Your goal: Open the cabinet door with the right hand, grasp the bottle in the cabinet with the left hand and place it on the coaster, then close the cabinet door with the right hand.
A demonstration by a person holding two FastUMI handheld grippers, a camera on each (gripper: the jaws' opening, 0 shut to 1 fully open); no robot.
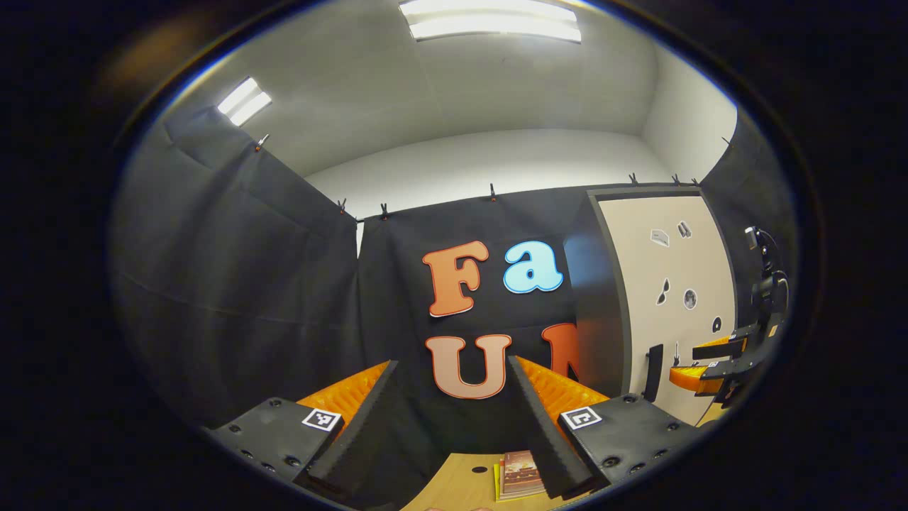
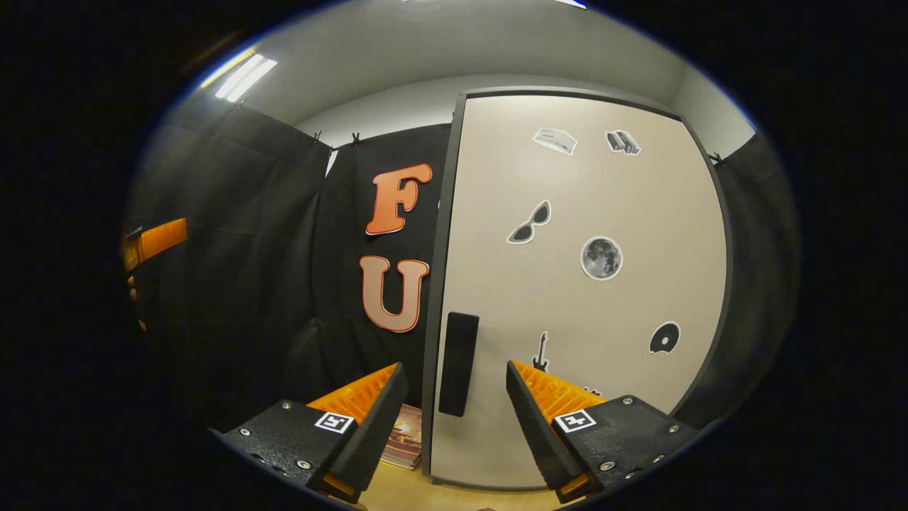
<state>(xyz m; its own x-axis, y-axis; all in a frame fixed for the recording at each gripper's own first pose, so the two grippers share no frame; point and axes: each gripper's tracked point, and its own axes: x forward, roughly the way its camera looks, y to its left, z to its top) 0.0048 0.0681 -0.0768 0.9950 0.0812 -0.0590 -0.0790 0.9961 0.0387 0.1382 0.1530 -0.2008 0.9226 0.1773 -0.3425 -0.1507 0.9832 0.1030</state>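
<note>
Both the left gripper (image 1: 452, 426) and right gripper (image 2: 454, 419) are held wide open, empty, before the smooth flat cabinet door (image 2: 582, 298) with its long dark handle (image 2: 458, 363).

Light: we see bright ceiling panels (image 1: 489, 19) glaring at top centre and upper left | Exposure: black cloth (image 1: 234, 284) dim, pale cabinet door (image 2: 589, 284) evenly lit | Shadows: soft, perhaps deepest at the lower edges | Distortion: straight lines bow near the rim | Focus: sharp centrally, softer outward.
</note>
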